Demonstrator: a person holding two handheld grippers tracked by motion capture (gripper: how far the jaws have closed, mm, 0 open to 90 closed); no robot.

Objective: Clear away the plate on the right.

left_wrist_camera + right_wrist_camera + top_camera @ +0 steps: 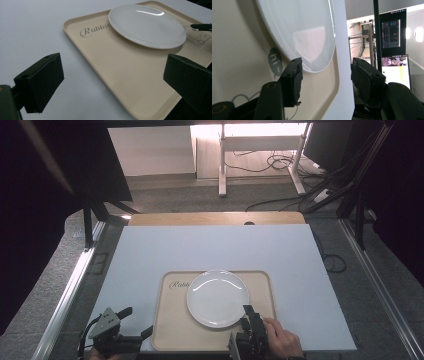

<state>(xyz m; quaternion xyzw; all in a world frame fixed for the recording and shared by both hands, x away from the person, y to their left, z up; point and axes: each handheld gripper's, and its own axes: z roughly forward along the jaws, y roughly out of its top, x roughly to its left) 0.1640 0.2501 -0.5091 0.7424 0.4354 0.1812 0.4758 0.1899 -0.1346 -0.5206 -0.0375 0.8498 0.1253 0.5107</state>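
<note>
White plate sits on a beige tray at the near edge of the white-topped table | right gripper, jaws apart, at the plate's near rim | left gripper, jaws wide, empty, beside the tray's left edge

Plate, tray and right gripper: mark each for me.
plate (217,297), high view, its centre.
tray (172,330), high view, bare near-left floor.
right gripper (325,75), right gripper view, midway between its open jaws.
</note>
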